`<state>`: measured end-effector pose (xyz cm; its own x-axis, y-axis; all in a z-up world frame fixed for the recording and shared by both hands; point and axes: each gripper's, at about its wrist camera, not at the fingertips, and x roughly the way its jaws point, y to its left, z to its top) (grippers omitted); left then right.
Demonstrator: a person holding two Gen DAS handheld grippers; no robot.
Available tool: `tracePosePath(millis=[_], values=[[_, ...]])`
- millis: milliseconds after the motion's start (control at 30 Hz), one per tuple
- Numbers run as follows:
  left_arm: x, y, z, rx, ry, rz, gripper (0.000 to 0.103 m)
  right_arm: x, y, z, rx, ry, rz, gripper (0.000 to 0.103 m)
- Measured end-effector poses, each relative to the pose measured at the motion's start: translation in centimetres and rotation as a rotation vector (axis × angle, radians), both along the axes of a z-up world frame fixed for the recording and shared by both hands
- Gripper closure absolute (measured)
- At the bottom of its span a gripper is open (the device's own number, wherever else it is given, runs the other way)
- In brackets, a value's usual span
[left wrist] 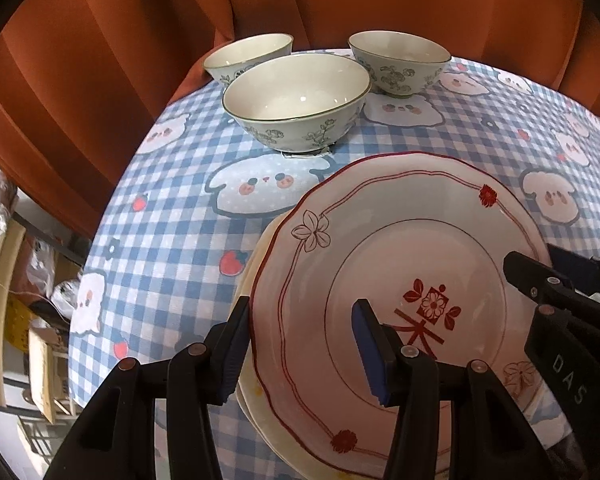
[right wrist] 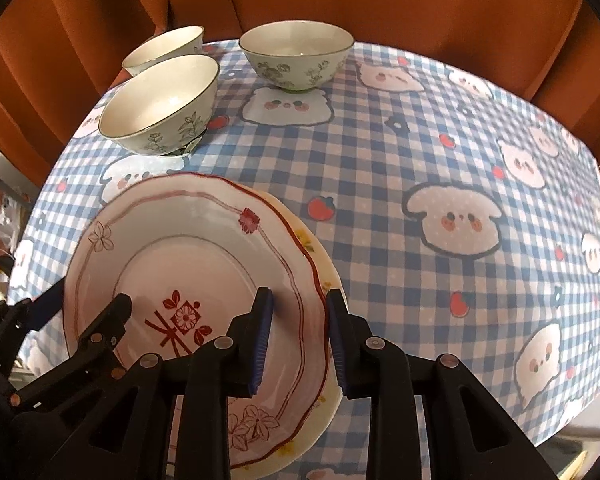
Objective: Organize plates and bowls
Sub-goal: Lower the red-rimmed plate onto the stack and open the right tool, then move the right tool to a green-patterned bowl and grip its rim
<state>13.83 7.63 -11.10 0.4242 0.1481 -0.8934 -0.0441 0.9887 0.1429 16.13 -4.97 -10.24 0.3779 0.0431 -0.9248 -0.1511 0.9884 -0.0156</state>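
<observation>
Both claws straddle the red-rimmed plate's (left wrist: 380,240) opposite edges

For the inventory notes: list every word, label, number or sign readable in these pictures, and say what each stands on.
"DAS": pale raised letters on the black body of the right gripper, seen in the left wrist view.
A red Chinese-style character below a flower emblem: printed at the centre of the red-rimmed plate; I cannot read it with certainty.
Nothing else legible: the bowls and tablecloth carry pictures only.

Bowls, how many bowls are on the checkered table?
3. One bowl sits nearest the plates, one is behind it at the far edge by the curtain, and one stands apart to the right. All are empty and upright; none looks hidden.
</observation>
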Motion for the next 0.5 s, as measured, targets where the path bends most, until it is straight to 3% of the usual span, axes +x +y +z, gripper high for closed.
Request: tracePosePath(millis=[267,400,500], values=[[-1.0,-0.1,-0.2,0.008,-0.048,0.018,0.052,-1.3,0.6,-0.2,-0.060,-0.039,0.016,0.069],[-1.3,0.0,-0.3,-0.034,-0.059,0.003,0.035,-1.5,0.5,-0.2,-0.052,-0.048,0.006,0.068],[-1.4,0.1,-0.4,-0.061,-0.056,-0.013,0.027,-1.4,0.5,-0.1,-0.032,-0.029,-0.006,0.060]])
